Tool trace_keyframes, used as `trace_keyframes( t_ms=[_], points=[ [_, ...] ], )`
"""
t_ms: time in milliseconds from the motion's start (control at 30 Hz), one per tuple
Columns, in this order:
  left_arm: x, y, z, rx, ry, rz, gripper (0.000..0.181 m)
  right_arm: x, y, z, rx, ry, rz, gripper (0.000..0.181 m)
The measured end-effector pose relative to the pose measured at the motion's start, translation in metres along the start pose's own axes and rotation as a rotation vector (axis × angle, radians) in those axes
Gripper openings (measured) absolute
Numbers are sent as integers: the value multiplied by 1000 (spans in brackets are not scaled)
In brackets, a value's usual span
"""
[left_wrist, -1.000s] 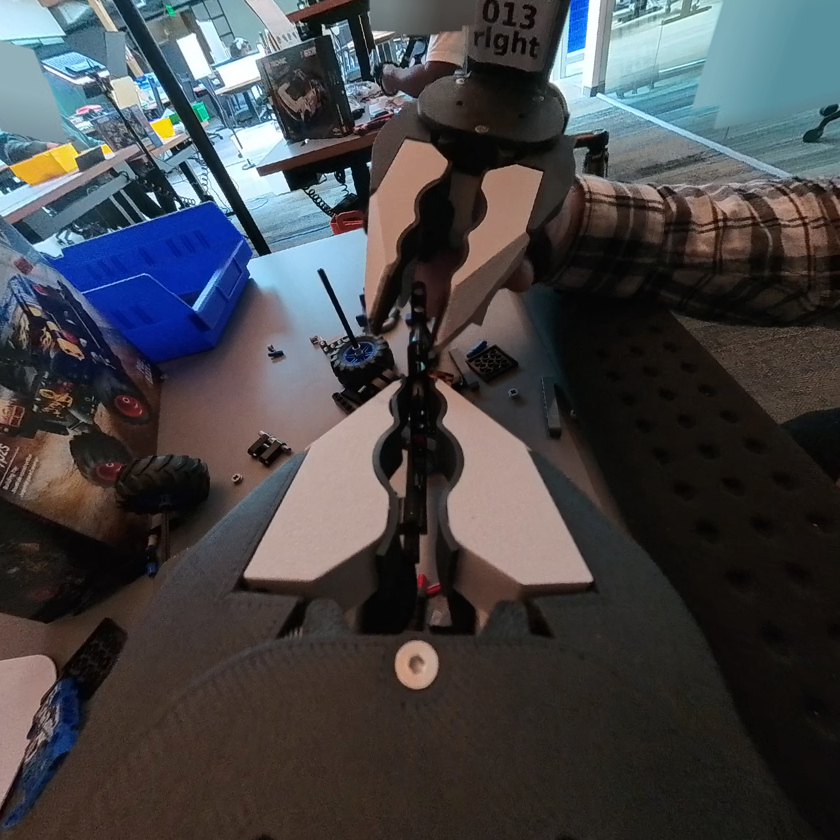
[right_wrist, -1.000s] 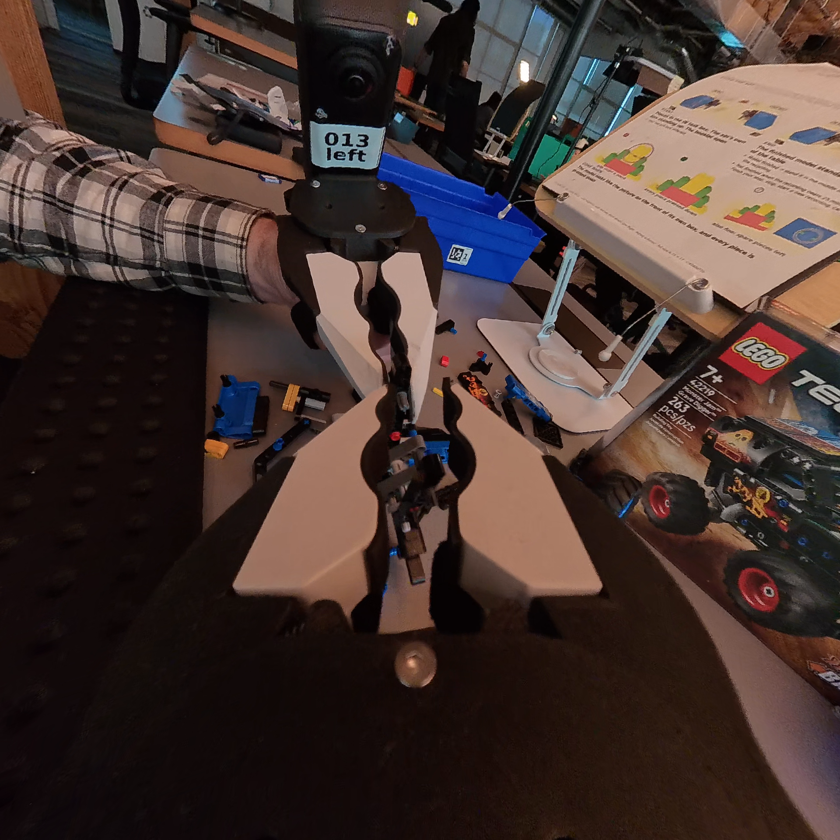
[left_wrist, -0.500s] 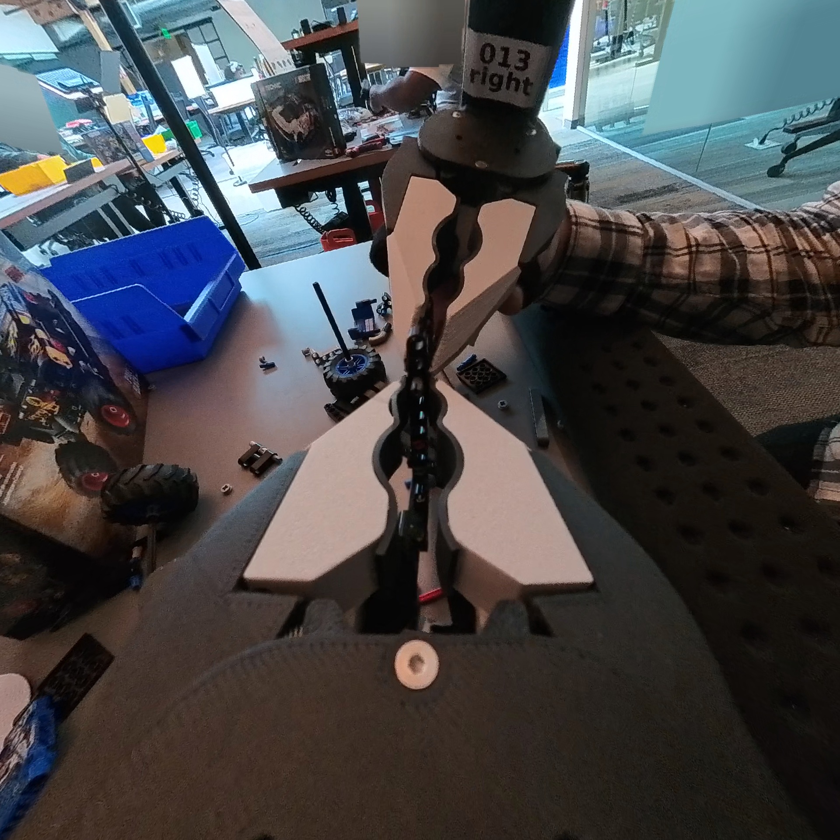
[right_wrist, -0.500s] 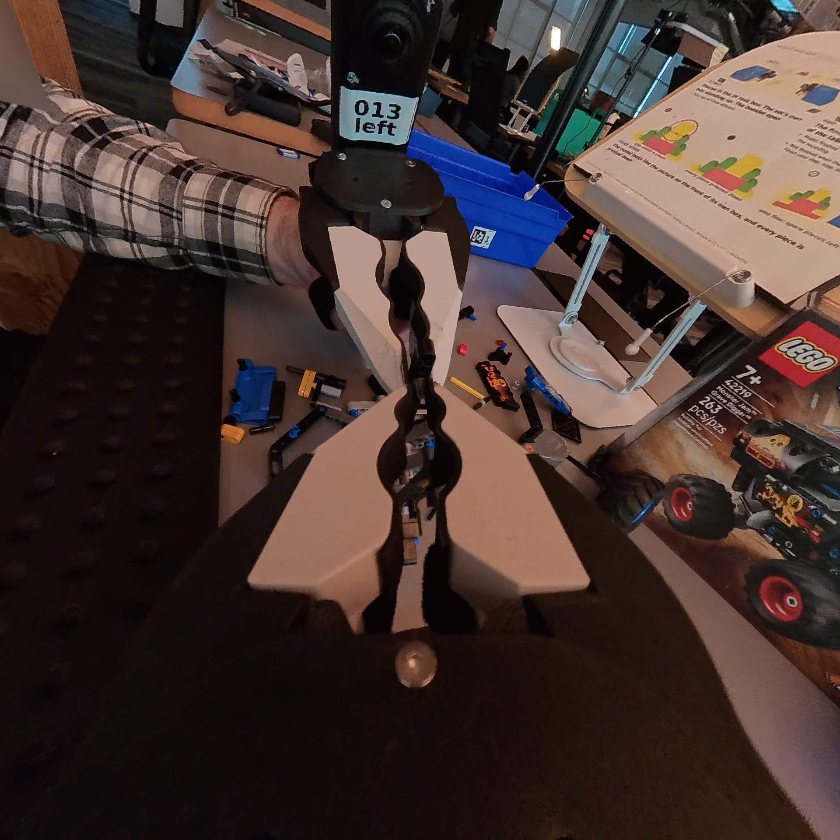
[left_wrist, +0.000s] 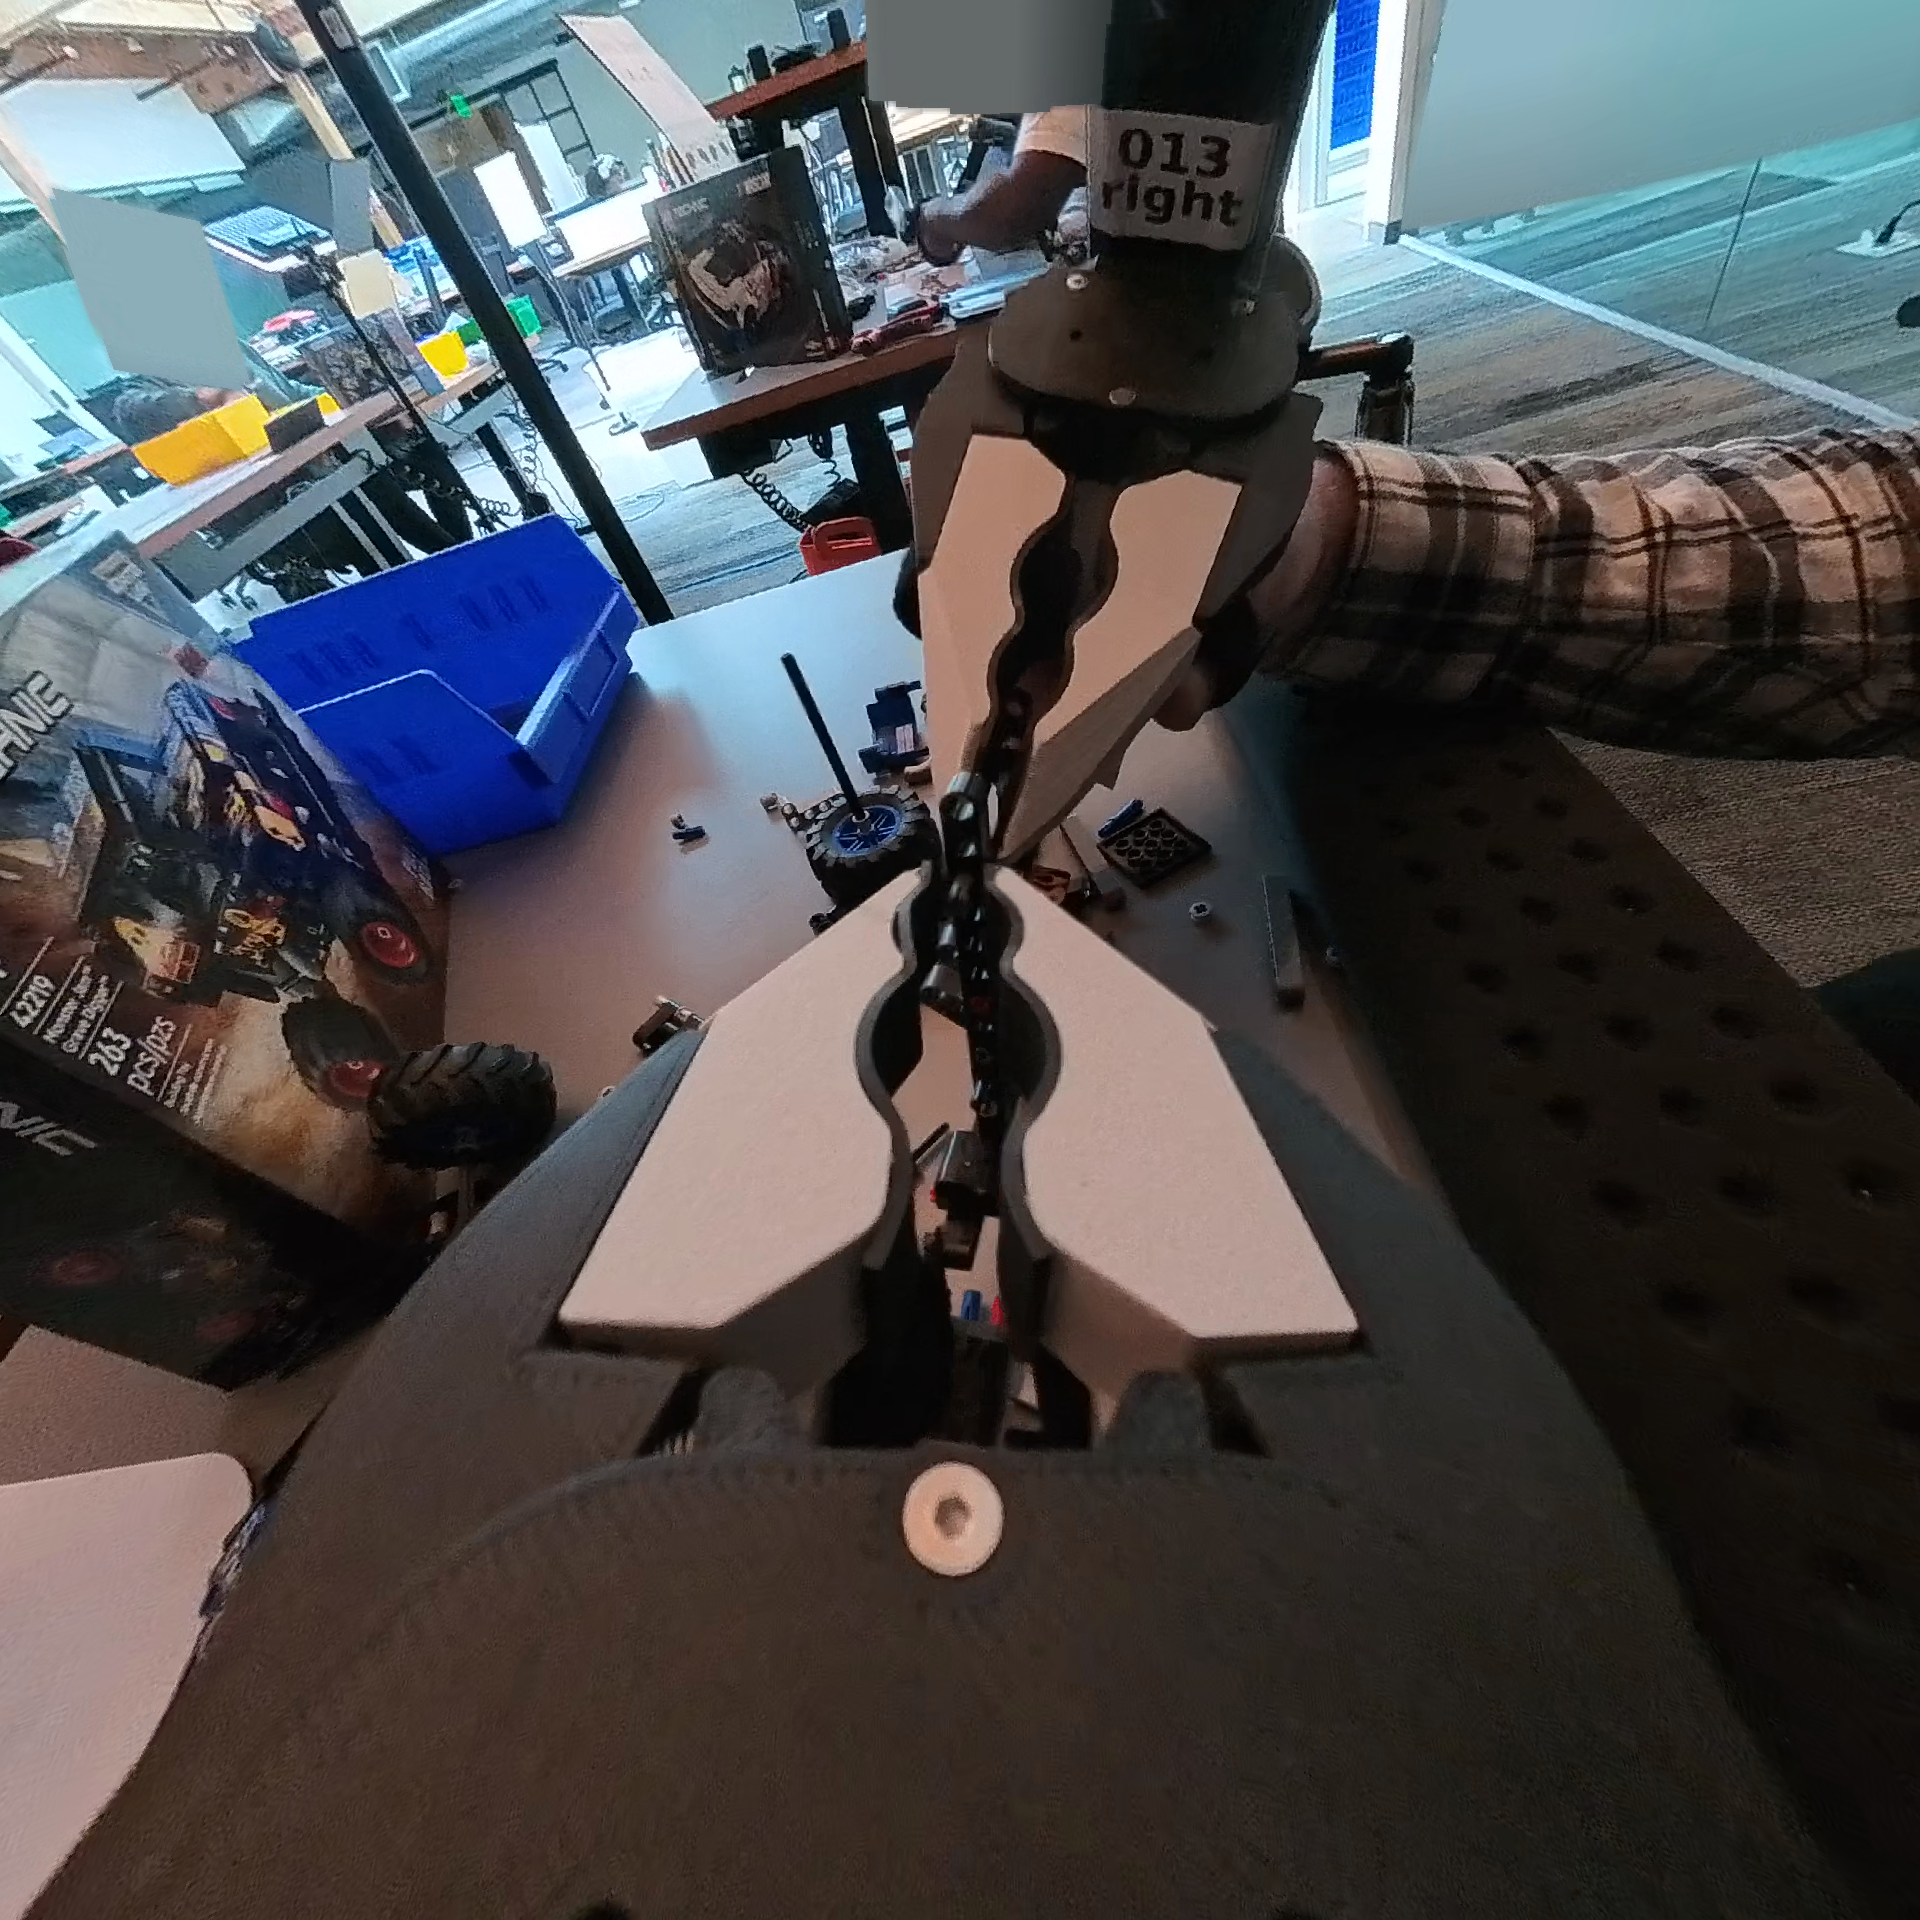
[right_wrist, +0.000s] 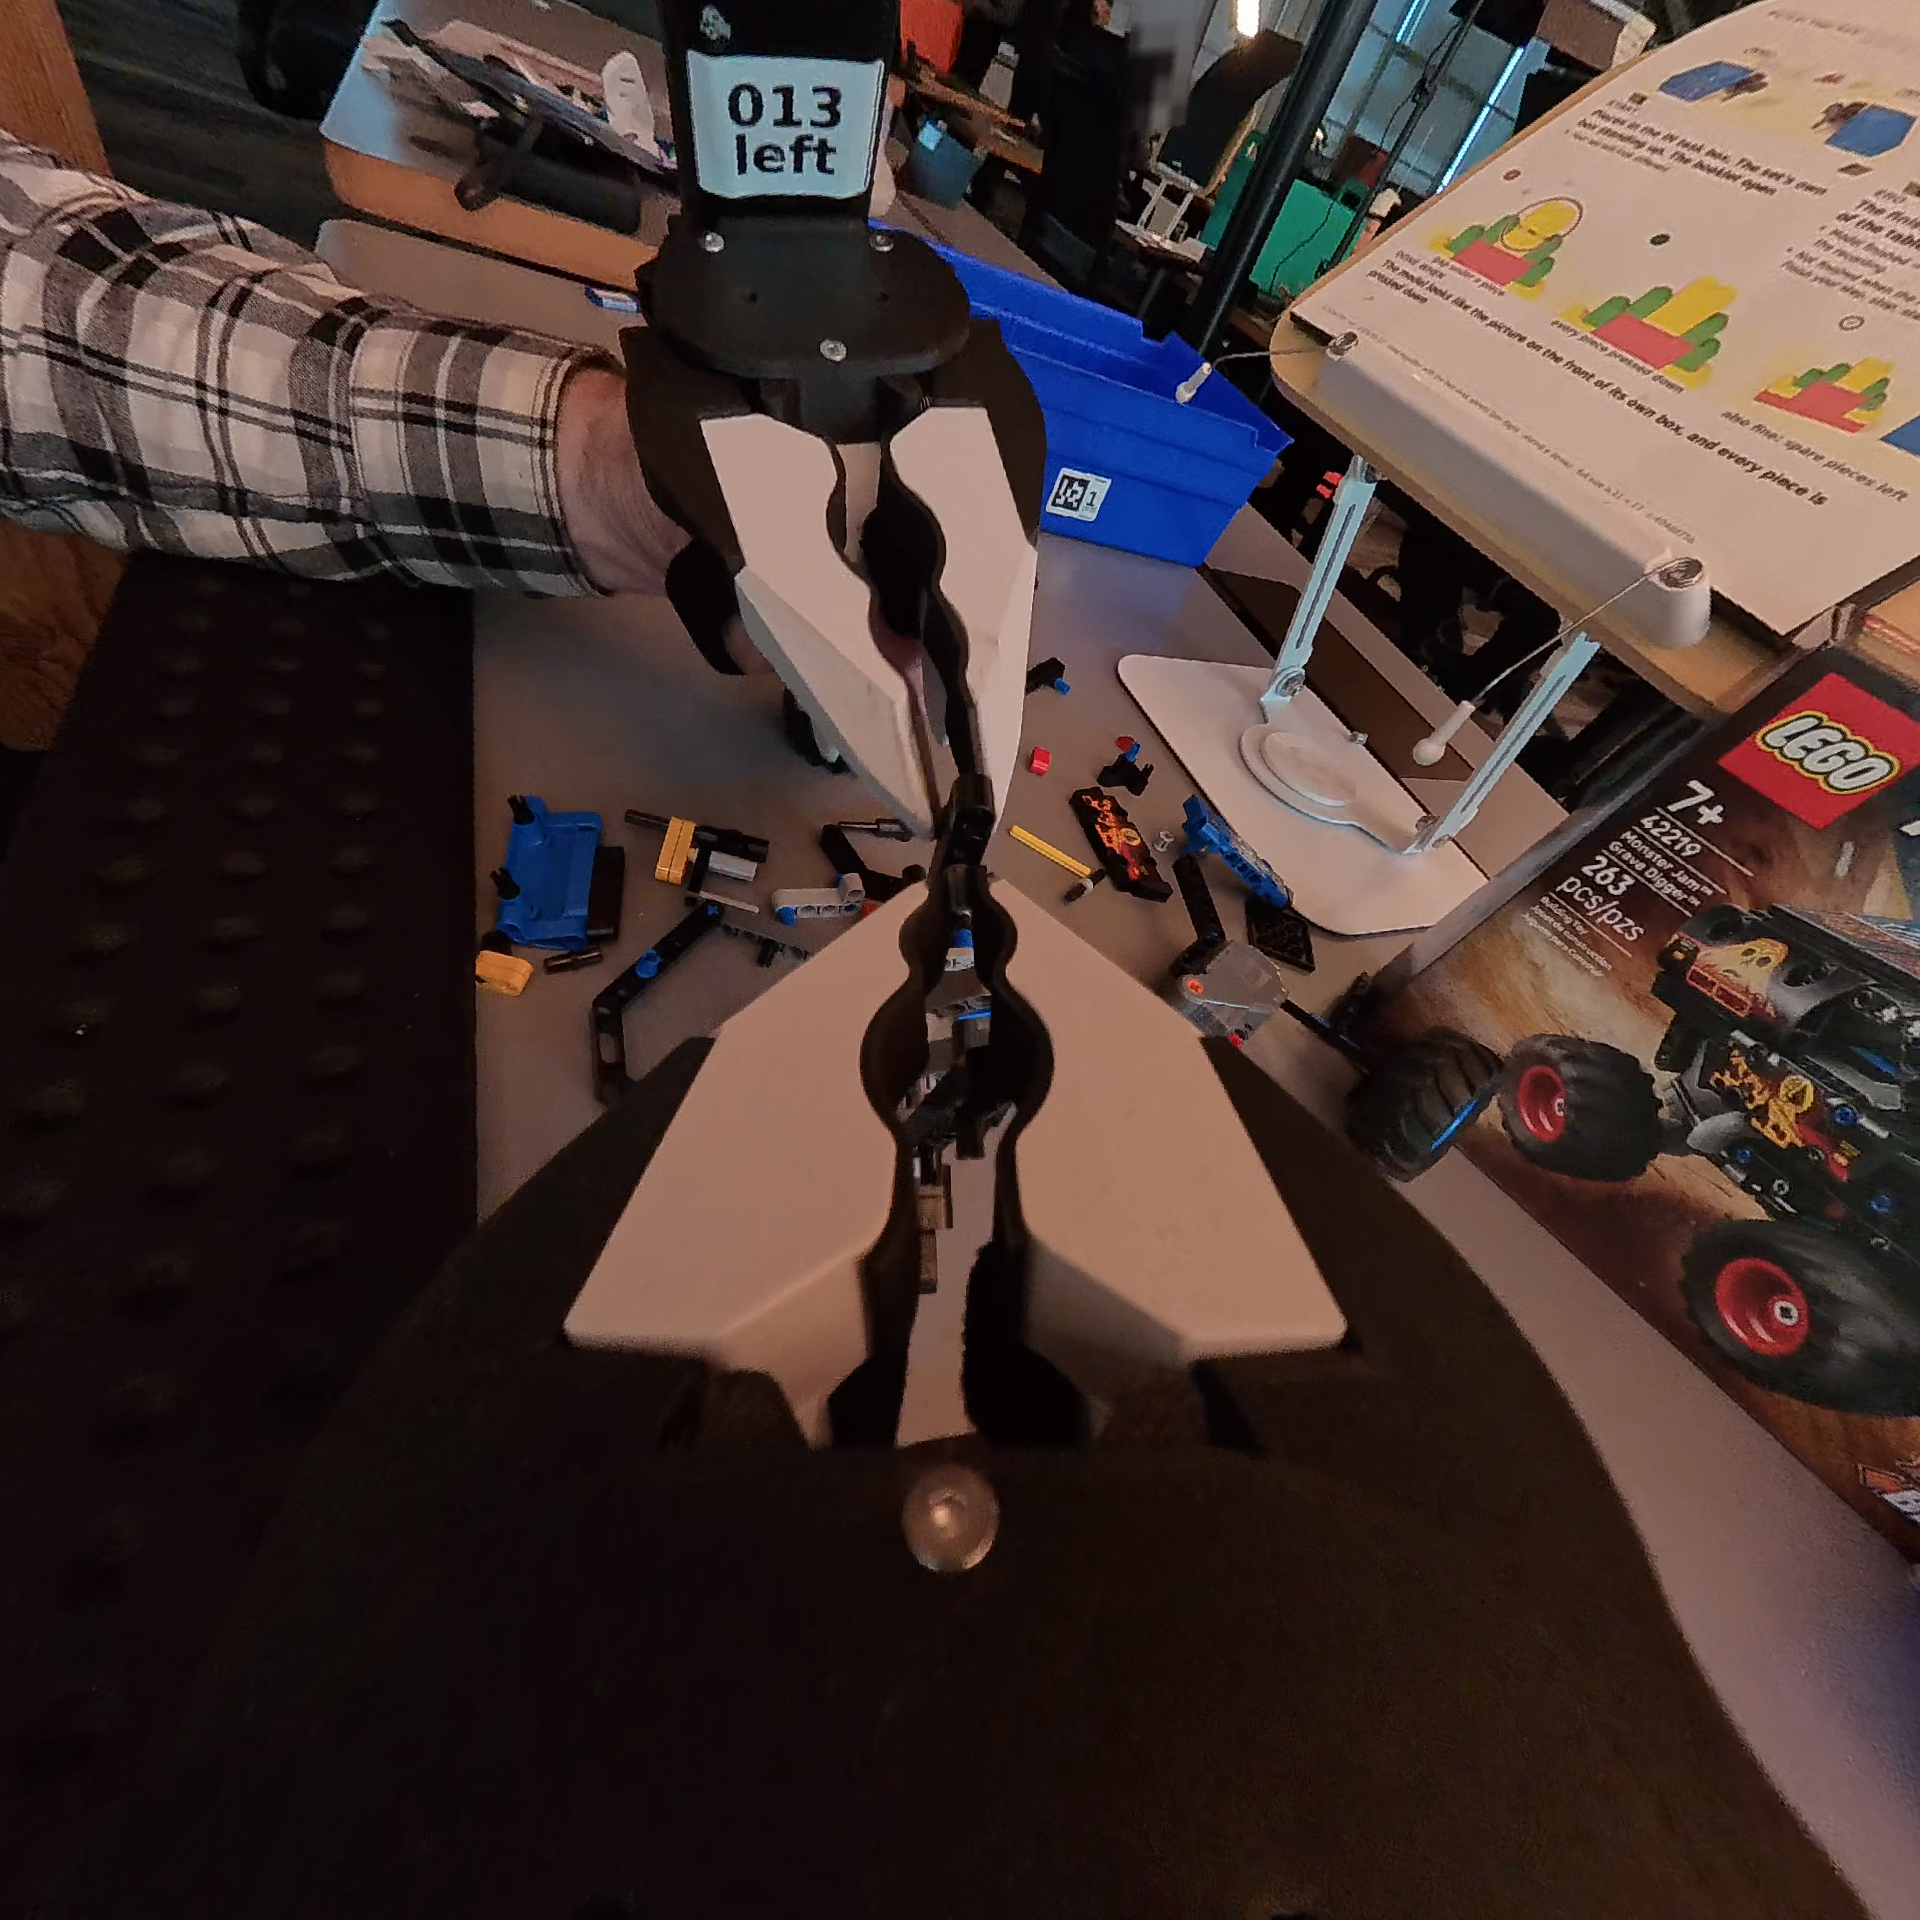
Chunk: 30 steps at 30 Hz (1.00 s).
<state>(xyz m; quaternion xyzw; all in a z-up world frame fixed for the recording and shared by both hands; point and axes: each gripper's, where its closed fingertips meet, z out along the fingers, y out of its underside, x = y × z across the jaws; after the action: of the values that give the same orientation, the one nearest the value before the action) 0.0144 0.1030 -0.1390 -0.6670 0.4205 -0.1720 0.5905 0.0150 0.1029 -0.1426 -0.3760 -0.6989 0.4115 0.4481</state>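
Observation:
My left gripper (left_wrist: 958, 902) is shut on a thin black toy-brick beam assembly (left_wrist: 960, 831) held above the grey table (left_wrist: 582, 914). My right gripper (left_wrist: 995, 812) faces it tip to tip and is shut on the other end of the same assembly. In the right wrist view the right gripper (right_wrist: 956, 902) grips the assembly (right_wrist: 964, 844), which has grey and blue parts between its fingers, and the left gripper (right_wrist: 961, 805) meets it from above. A plaid sleeve (left_wrist: 1621, 592) holds each gripper.
A blue bin (left_wrist: 436, 707), a toy truck box (left_wrist: 177, 883), a loose tyre (left_wrist: 462, 1101) and a wheel on a black axle (left_wrist: 868, 836) lie left. A dark studded mat (left_wrist: 1558, 1039) borders the table. Loose bricks (right_wrist: 551, 873) and a white sheet stand (right_wrist: 1309, 790) show too. Less than 4 cm separates the two grippers' tips.
My right gripper's fingers have closed in on the assembly. Both grippers have lifted and tilted slightly, staying tip to tip.

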Motion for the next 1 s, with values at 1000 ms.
trace_keyframes(
  t_ms=[1000],
  points=[
    [6, 7, 4, -45, 32, -10, 4, -3, 0, -3, 52, -59, 63, 1]
  ],
)
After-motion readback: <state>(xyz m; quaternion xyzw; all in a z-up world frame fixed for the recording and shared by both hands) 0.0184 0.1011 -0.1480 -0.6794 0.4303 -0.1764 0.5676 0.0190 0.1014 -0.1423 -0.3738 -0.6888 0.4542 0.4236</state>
